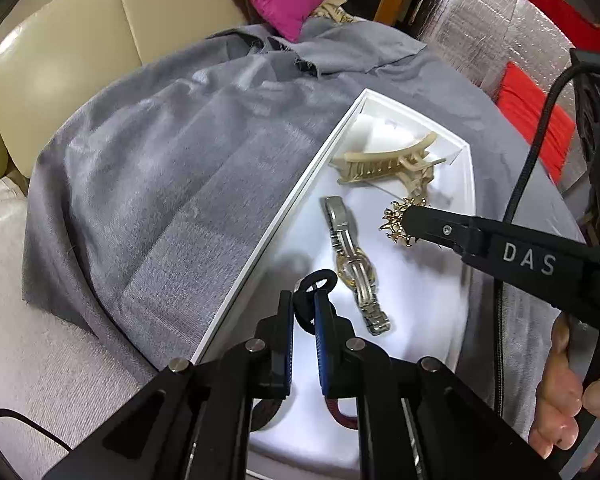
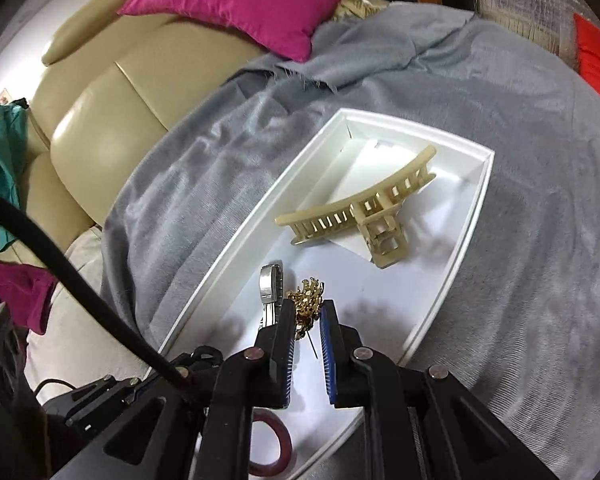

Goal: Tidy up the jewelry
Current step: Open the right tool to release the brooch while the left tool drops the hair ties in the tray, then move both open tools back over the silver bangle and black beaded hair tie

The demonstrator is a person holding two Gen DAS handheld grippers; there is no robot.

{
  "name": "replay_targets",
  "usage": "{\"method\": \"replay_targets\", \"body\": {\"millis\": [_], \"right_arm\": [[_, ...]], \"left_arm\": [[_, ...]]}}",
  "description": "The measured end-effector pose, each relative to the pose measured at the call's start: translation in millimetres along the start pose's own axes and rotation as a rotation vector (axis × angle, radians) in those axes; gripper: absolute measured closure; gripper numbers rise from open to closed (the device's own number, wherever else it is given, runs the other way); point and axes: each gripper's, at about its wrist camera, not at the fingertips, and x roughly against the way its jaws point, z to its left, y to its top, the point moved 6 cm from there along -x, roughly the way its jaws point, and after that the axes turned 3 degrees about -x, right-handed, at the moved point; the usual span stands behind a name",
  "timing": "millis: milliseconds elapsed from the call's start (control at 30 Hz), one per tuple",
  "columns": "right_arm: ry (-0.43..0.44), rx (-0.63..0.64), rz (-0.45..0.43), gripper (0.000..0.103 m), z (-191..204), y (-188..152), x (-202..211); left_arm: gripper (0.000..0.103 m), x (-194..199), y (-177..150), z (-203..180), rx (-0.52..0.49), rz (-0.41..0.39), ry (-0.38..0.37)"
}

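A white tray (image 1: 284, 216) lies on a grey cloth. In it are a beige hair claw (image 1: 384, 162), a silver and gold wristwatch (image 1: 354, 266) and a dark red ring-shaped band (image 2: 276, 450). My left gripper (image 1: 304, 306) is shut on a black hair tie (image 1: 314, 284) just above the tray's near end. My right gripper (image 2: 307, 310) is shut on a gold brooch (image 2: 308, 300) with a pin, above the tray's middle. The brooch (image 1: 398, 224), the hair claw (image 2: 360, 212), the watch (image 2: 270, 280) and the tray (image 2: 236, 256) show in both views.
The grey cloth (image 1: 172, 184) covers a rounded surface. A beige leather sofa (image 2: 100, 112) with a magenta cushion (image 2: 240, 0) is behind it. Red fabric (image 1: 536, 120) and silver foil padding (image 1: 484, 20) are at the right. A black cable (image 2: 60, 264) crosses the right wrist view.
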Motion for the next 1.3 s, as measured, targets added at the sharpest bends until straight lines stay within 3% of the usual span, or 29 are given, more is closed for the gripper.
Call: {"method": "replay_targets", "body": {"millis": [533, 633, 667, 767, 1067, 1200, 1300], "right_arm": [[-0.04, -0.042, 0.08, 0.088, -7, 10, -28], [-0.049, -0.042, 0.078, 0.087, -8, 10, -27], [-0.045, -0.047, 0.078, 0.087, -8, 10, -26], [-0.009, -0.074, 0.059, 0.068, -10, 13, -15], [0.05, -0.07, -0.079, 0.067, -18, 7, 56], [0.031, -0.082, -0.144, 0.067, -40, -6, 96], [-0.005, -0.102, -0.191, 0.067, -68, -21, 129]], "left_arm": [[0.091, -21, 0, 7, 0.026, 0.071, 0.024], [0.086, -22, 0, 9, 0.03, 0.079, 0.025], [0.079, -22, 0, 9, 0.033, 0.084, 0.029], [0.069, -24, -1, 7, 0.041, 0.096, 0.006], [0.065, -3, 4, -2, -0.016, -0.003, 0.052], [0.057, 12, 8, -13, -0.064, -0.093, 0.111], [0.057, 24, 9, -25, -0.095, -0.15, 0.121]]}}
